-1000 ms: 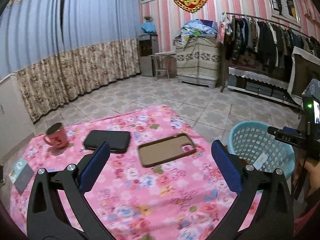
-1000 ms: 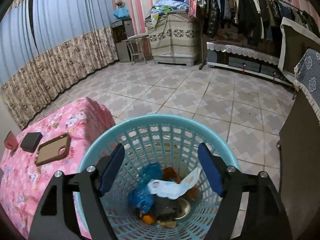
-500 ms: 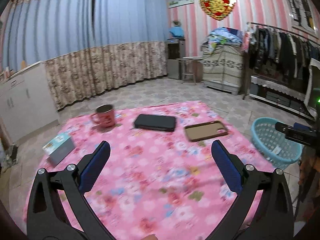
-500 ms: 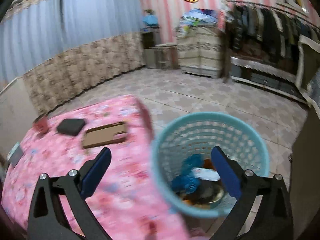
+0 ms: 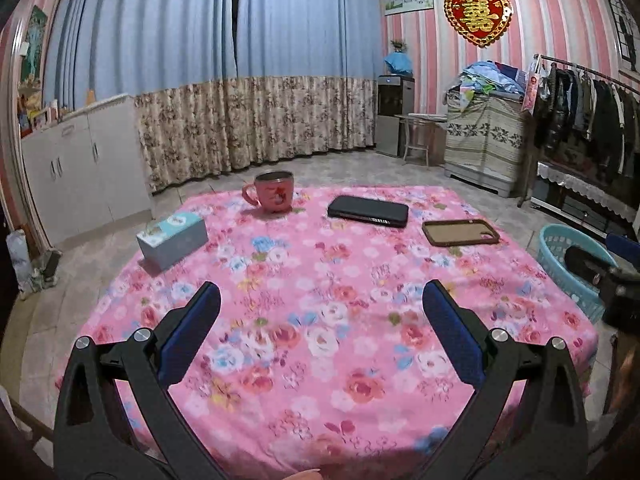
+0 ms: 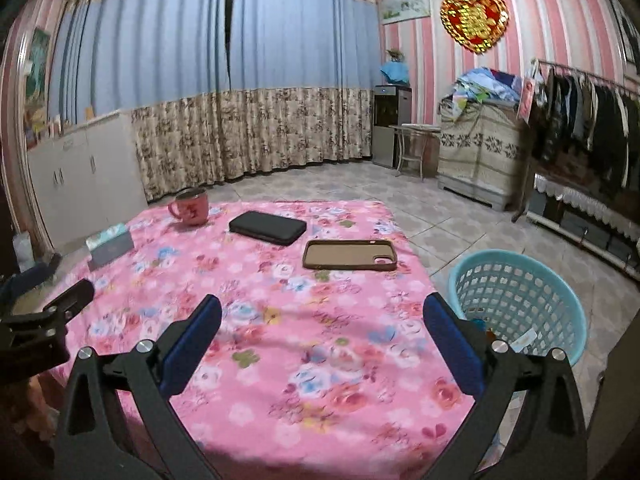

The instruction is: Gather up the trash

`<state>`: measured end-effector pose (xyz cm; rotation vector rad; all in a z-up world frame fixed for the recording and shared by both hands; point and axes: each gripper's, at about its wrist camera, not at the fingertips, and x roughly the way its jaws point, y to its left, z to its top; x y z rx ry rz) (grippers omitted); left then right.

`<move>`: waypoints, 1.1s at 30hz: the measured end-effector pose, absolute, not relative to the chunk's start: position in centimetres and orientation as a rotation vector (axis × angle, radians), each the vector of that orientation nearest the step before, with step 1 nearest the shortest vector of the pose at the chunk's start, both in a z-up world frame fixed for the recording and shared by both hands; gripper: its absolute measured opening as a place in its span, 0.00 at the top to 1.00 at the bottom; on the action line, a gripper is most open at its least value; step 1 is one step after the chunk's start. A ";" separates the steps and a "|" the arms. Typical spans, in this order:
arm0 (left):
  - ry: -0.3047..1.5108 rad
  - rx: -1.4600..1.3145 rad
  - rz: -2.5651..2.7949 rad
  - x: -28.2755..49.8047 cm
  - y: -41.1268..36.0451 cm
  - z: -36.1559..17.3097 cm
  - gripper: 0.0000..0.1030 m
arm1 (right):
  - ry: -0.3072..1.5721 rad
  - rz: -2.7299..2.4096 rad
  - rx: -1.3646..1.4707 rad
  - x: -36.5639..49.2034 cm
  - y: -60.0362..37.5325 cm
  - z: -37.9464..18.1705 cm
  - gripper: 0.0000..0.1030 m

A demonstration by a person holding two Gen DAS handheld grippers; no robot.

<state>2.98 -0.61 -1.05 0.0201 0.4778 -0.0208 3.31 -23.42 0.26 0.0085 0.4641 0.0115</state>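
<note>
Two claws, left [image 5: 320,312] and right [image 6: 322,322], both wide open, empty. Trash in basket [image 6: 516,280]: light, soft wrappers; pinch loose edges.

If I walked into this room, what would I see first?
Probably the bright pink flowery tablecloth filling the middle, with a pink mug at its far edge, a tissue box to the left, and a black case and a brown phone cover to the right. Next, the red and gold heart high on the striped wall, and the blue basket on the floor right of the table.
</note>
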 end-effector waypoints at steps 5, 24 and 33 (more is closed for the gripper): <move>0.465 0.029 -0.037 3.0 -0.9 -1.7 0.05 | 0.470 -0.037 -0.033 2.3 -21.6 -1.0 0.04; 0.492 0.030 -0.041 3.4 -0.7 -2.8 0.05 | 0.458 -0.073 -0.001 2.1 -22.1 -2.3 0.04; 0.479 0.029 -0.029 3.5 -0.7 -2.7 0.05 | 0.447 -0.055 -0.012 2.1 -22.0 -2.3 0.04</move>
